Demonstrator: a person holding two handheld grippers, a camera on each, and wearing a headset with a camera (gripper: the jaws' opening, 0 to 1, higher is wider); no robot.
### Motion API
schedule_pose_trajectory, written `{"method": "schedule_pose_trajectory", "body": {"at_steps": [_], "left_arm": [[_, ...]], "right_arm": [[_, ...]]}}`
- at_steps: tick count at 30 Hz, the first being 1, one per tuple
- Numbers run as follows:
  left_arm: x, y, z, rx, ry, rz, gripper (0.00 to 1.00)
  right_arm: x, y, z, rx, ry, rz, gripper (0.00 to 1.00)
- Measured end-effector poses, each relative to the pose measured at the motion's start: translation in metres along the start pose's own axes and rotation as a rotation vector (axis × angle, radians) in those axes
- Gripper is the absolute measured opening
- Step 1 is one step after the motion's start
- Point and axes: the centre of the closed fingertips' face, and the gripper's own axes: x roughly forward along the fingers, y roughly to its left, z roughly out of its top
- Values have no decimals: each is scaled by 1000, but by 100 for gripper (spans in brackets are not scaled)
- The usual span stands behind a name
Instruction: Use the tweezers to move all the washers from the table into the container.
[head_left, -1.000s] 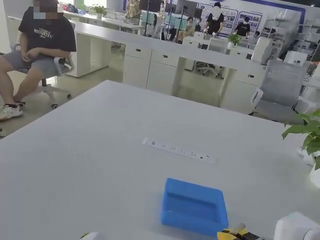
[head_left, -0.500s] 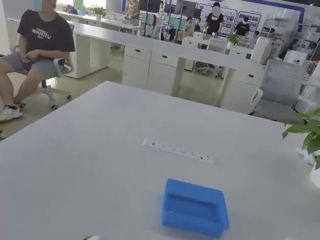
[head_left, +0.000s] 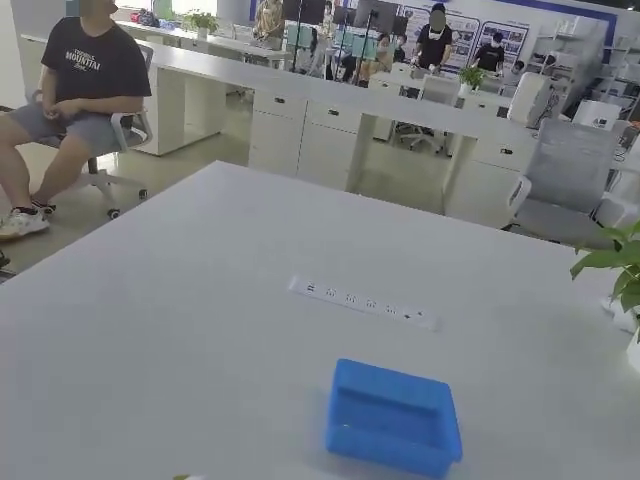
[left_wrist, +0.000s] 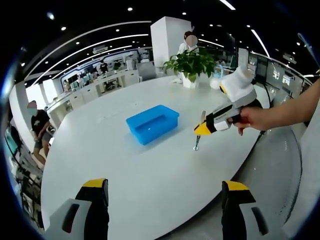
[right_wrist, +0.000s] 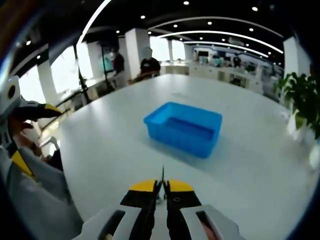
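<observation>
Right gripper view: the tweezers (right_wrist: 162, 172) are clamped by the right fingers (right_wrist: 144, 189), the container (right_wrist: 180, 142) ahead. The left fingers (left_wrist: 95, 187) are spread, empty. The washers are too small to be made out; 1 could be flicked away by slipping tips.
</observation>
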Motion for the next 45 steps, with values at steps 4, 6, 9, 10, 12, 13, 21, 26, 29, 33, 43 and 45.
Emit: {"method": "schedule_pose_trajectory", "body": {"at_steps": [4,6,9,10,12,13,21,26,29,33,43,45], "left_arm": [[0,0,-2,-1,6,1,97],[0,0,-2,-2,5,1,96],[1,-1,-3,-3,6,-1,96],[1,-1,-3,-2,6,-1,96],[1,-1,-3,-2,6,-2,96],[2,-1,-3,-1,6,-1,96],[1,0,-2,-3,0,-1,97],[0,0,-1,-4,-5,1,96],[0,0,-3,-7,-4,1,96],[-1,0,-2,-10,-9,2,96],[0,1,1,3,-11,2,96],[0,1,0,2,-9,2,96]], "right_arm": [[2,0,-1,-5,-1,-3,3],[2,2,0,-9,-3,-3,3],[3,3,-1,-29,-10,-6,3],[3,5,-1,-29,-14,0,3],[4,6,0,-27,-31,0,3],[4,6,-1,-28,-33,-1,3],[3,-1,1,10,-17,-7,2],[-1,-5,8,44,-23,2,2],[-4,-4,17,54,-35,12,2],[-8,-1,28,54,-48,20,2],[-13,1,48,23,-78,23,2],[-14,0,54,18,-89,21,2]]}}
